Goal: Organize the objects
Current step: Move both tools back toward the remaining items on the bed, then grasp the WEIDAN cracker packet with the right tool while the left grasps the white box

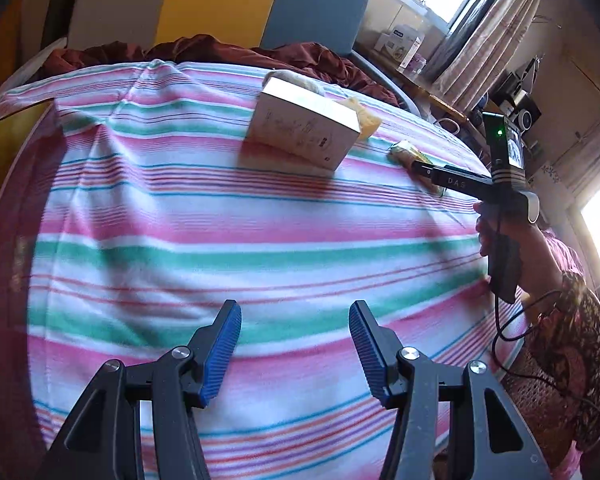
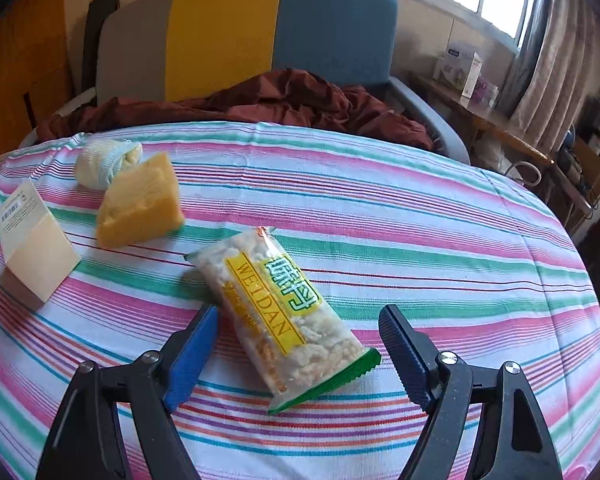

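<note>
A snack packet with a yellow label and green end lies flat on the striped cloth. My right gripper is open, its blue fingers either side of the packet's near end, not touching it. Behind it lie a yellow cheese-like wedge, a rolled pale cloth and a white box. My left gripper is open and empty above bare cloth. From the left wrist view the box, the wedge, the packet and the right gripper sit far right.
A crumpled dark red blanket lies past the far edge of the cloth, before a grey, yellow and blue headboard. A side shelf with boxes and curtains stand at the right. The person's arm is at the right edge.
</note>
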